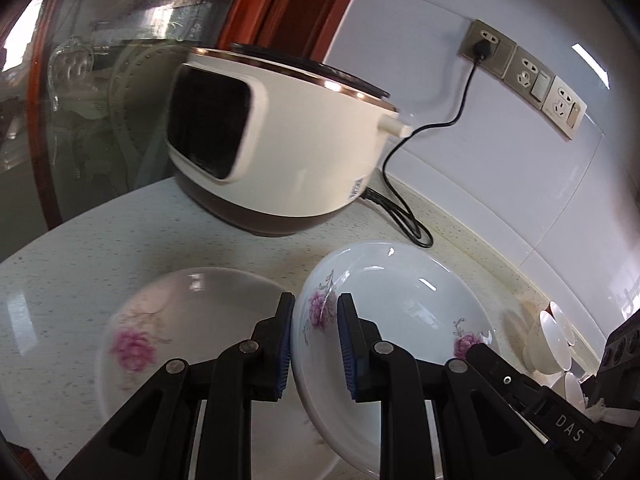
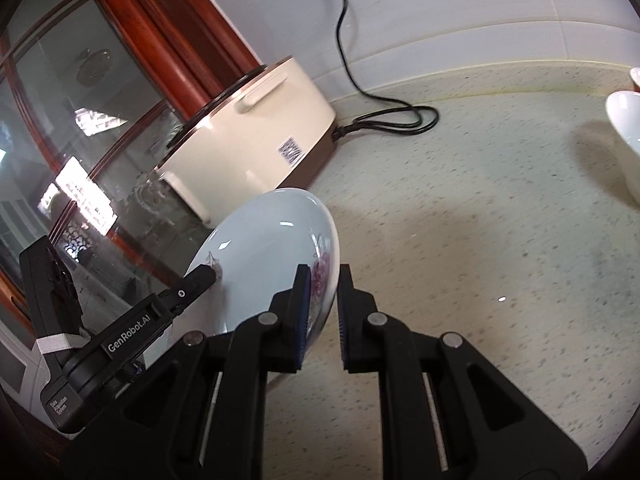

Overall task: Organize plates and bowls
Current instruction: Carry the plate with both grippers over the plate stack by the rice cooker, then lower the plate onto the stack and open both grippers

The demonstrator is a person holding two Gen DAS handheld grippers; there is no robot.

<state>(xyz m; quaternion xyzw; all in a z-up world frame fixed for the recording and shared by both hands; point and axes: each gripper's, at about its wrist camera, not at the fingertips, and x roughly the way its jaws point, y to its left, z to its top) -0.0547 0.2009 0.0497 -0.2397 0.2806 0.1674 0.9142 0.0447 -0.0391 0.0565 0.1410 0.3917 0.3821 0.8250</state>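
Note:
A white plate with pink flowers (image 1: 400, 312) is held tilted above the counter by both grippers. My left gripper (image 1: 314, 344) has its jaws around the plate's left rim. My right gripper (image 2: 322, 312) has its jaws around the opposite rim of the same plate (image 2: 272, 248); its black finger also shows in the left wrist view (image 1: 492, 364). A second flowered plate (image 1: 192, 332) lies flat on the counter, below and left of the held plate. White bowls (image 1: 548, 340) stand at the right; one also shows in the right wrist view (image 2: 626, 128).
A cream rice cooker (image 1: 280, 140) stands at the back of the speckled counter (image 2: 480, 240), its black cord (image 1: 404, 216) running to a wall socket (image 1: 484, 46). A glass cabinet door with a red-brown frame (image 1: 100, 100) is at the left.

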